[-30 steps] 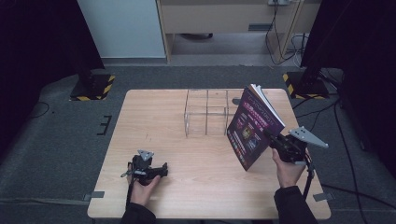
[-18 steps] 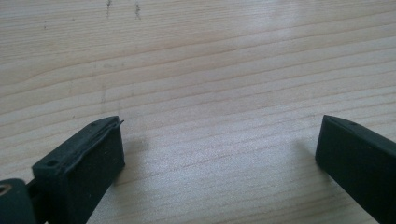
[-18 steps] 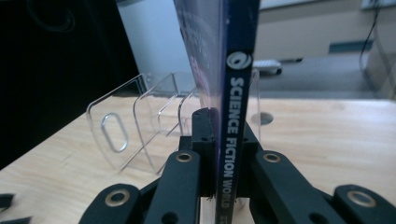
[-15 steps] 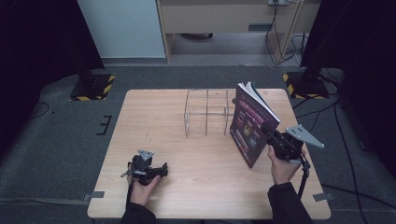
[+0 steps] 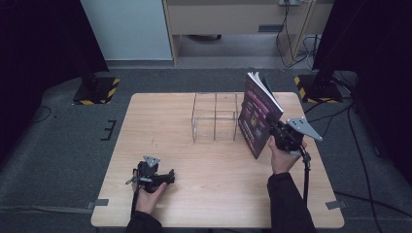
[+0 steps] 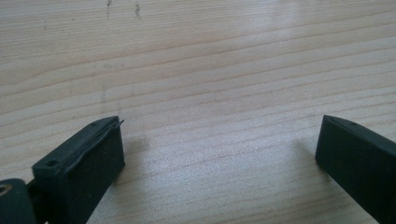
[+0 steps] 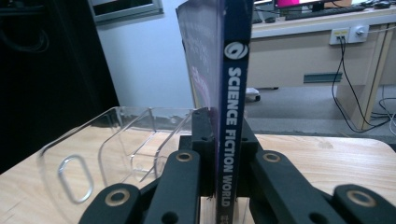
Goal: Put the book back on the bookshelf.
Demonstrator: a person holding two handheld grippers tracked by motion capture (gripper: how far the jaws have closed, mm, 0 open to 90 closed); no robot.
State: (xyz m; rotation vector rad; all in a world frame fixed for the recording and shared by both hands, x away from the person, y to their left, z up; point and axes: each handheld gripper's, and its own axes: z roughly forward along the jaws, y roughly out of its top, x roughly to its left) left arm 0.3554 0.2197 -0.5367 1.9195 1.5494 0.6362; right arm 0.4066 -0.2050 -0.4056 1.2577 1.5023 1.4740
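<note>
- From the high view, the right gripper [image 5: 275, 127] clamps a magazine [image 5: 256, 116] held upright just right of the clear rack [image 5: 215, 118] on the table [image 5: 204, 194].
- The right gripper view adds the spine lettering, "Science Fiction World", pinched between both jaws.
- The left gripper [image 5: 167, 177] rests near the front edge; its own view shows jaws wide apart over bare wood.

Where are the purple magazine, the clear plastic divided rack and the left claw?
purple magazine [image 5: 256, 119], high view, middle of its front cover.
clear plastic divided rack [image 5: 215, 118], high view, its middle partition.
left claw [image 5: 171, 176], high view, midway between its open fingertips, resting on the table.
</note>
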